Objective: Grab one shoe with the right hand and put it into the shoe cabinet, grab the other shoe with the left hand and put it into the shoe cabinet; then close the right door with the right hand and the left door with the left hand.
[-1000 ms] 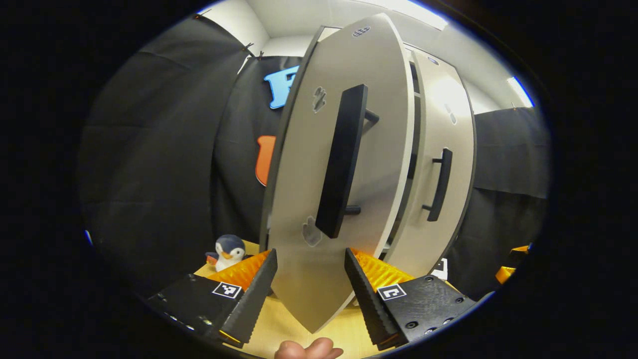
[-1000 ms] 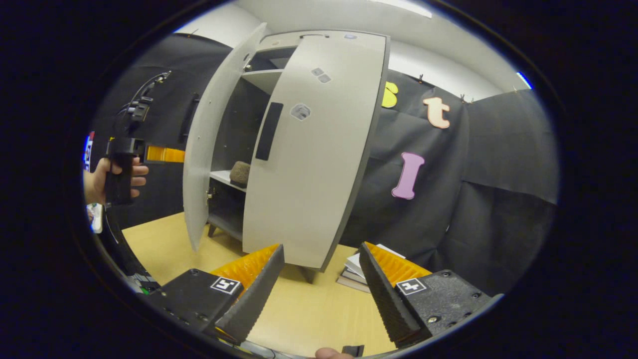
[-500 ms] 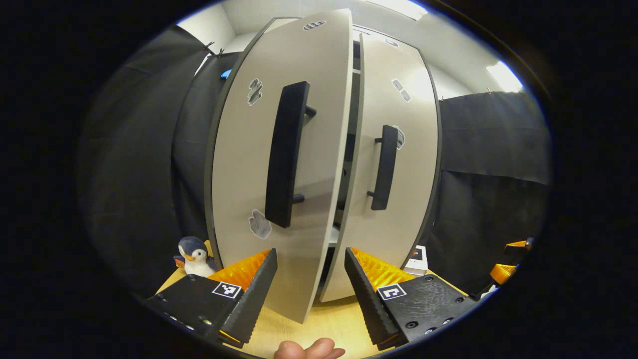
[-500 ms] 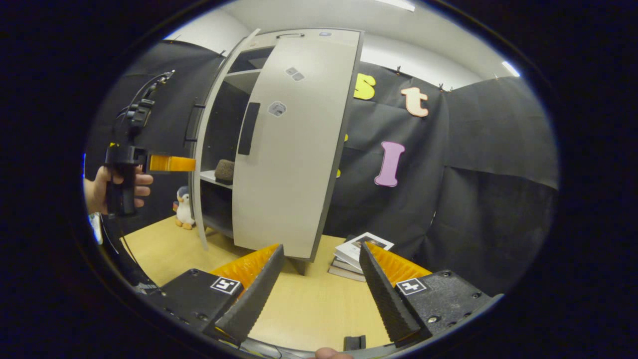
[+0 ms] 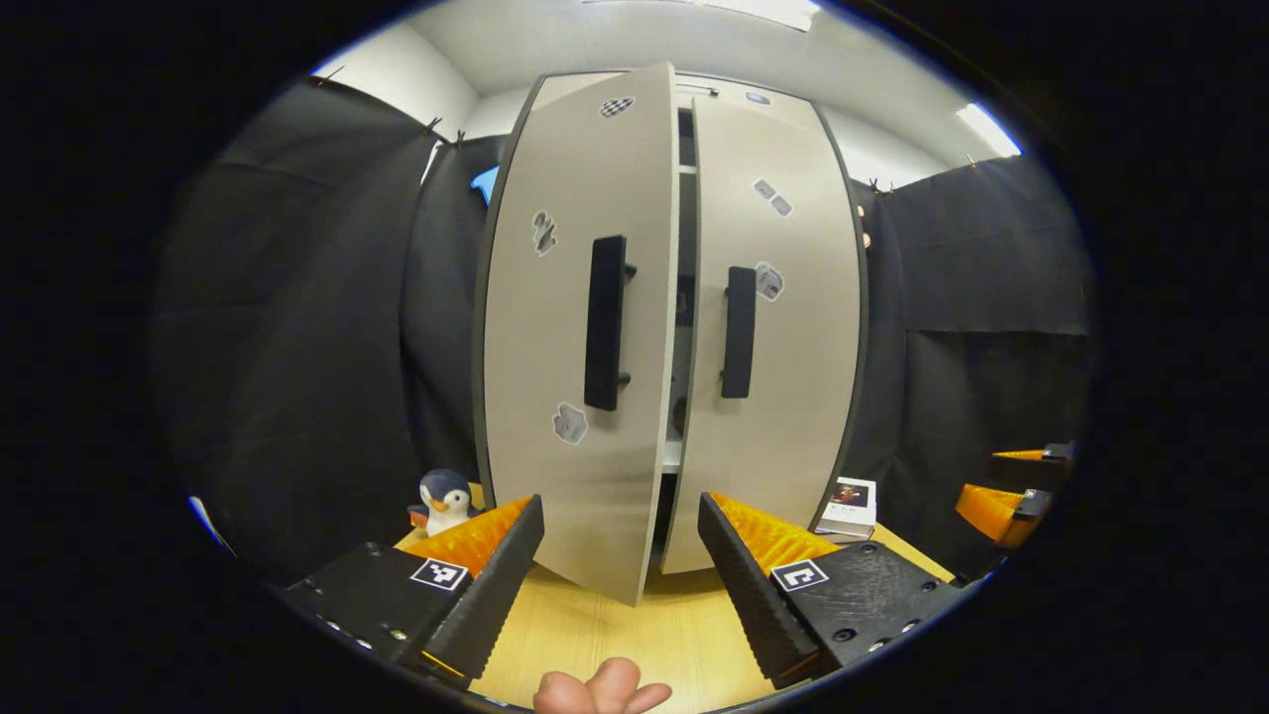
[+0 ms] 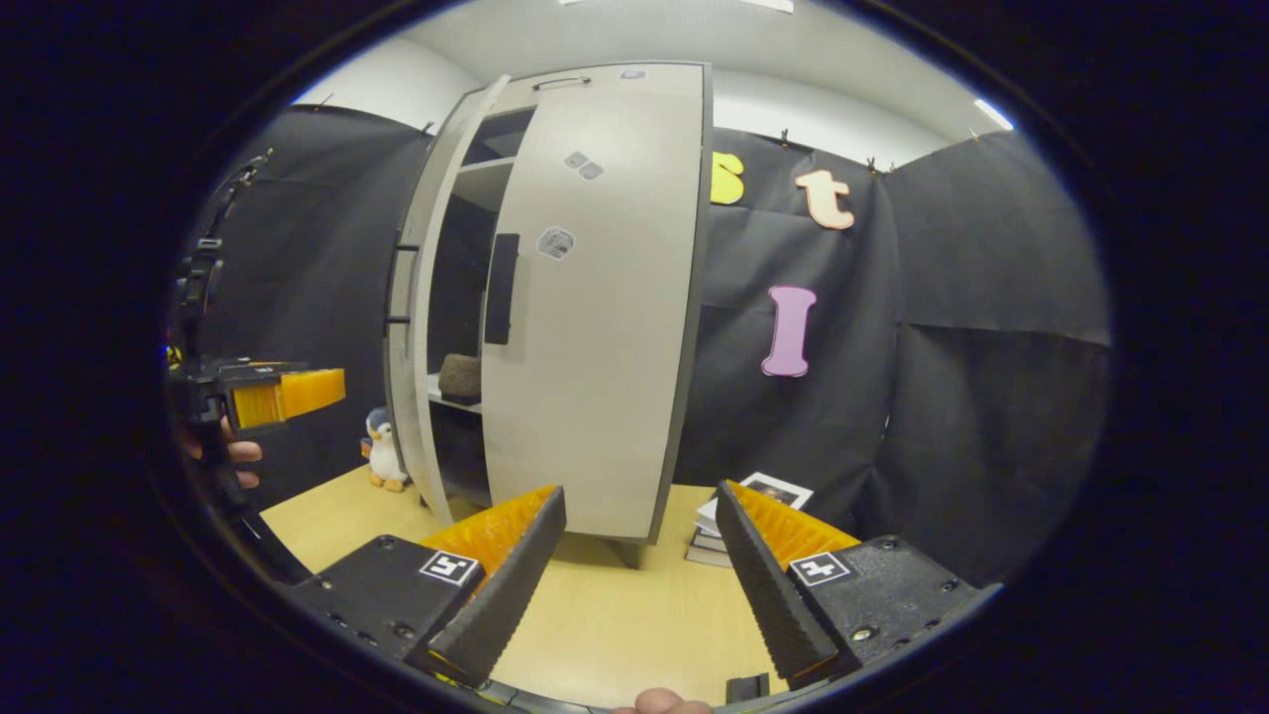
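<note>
The shoe cabinet stands straight ahead of the left gripper, whose fingers are spread with nothing between them; its left door is ajar and its right door is nearly closed. Through the gap, the right gripper view shows one shoe on a shelf. The right gripper is also spread and empty, a stack of books is ahead beside the cabinet, and a toy penguin stands to the left.

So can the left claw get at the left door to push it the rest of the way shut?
Probably yes. The left claw is open and faces the left door, which stands ajar. Nothing lies between them over the bare floor. The penguin toy sits off to the side.
</note>
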A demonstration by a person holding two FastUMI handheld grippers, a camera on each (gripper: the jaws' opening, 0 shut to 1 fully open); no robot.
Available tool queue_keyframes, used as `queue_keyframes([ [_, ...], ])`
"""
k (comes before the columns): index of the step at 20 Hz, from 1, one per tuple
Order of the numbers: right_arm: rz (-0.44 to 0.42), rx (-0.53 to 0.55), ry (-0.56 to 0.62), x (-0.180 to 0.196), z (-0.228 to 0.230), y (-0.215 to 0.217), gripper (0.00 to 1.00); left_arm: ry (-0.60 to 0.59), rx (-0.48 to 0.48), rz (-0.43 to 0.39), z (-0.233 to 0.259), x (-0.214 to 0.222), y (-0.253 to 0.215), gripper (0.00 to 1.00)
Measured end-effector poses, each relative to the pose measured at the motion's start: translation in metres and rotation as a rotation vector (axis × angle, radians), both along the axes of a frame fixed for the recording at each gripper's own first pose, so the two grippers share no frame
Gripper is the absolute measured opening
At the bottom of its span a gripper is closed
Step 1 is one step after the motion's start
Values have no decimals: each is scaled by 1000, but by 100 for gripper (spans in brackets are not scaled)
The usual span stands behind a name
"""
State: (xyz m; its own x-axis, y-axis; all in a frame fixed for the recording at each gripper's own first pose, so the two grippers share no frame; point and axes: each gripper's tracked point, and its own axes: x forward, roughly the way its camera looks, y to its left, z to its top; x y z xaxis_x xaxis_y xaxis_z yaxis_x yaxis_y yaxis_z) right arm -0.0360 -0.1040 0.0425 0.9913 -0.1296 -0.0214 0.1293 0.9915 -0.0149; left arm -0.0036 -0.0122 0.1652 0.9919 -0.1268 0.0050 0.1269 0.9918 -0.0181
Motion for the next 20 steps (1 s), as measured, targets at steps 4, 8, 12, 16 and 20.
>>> queue_keyframes([
  [4,-105,-54,3,16,17,-1,99,-23,-3,18,13,-16,-11,95],
  [8,-84,27,4,21,24,26,99,27,21,-11,2,-19,-14,95],
  [12,-36,23,-40,17,34,45,100,61,37,-5,-4,-16,1,95],
  [16,-40,20,-58,18,31,43,99,62,10,6,-7,-19,2,95],
  [20,-41,36,-58,19,30,37,100,38,20,1,-1,-21,0,95],
])
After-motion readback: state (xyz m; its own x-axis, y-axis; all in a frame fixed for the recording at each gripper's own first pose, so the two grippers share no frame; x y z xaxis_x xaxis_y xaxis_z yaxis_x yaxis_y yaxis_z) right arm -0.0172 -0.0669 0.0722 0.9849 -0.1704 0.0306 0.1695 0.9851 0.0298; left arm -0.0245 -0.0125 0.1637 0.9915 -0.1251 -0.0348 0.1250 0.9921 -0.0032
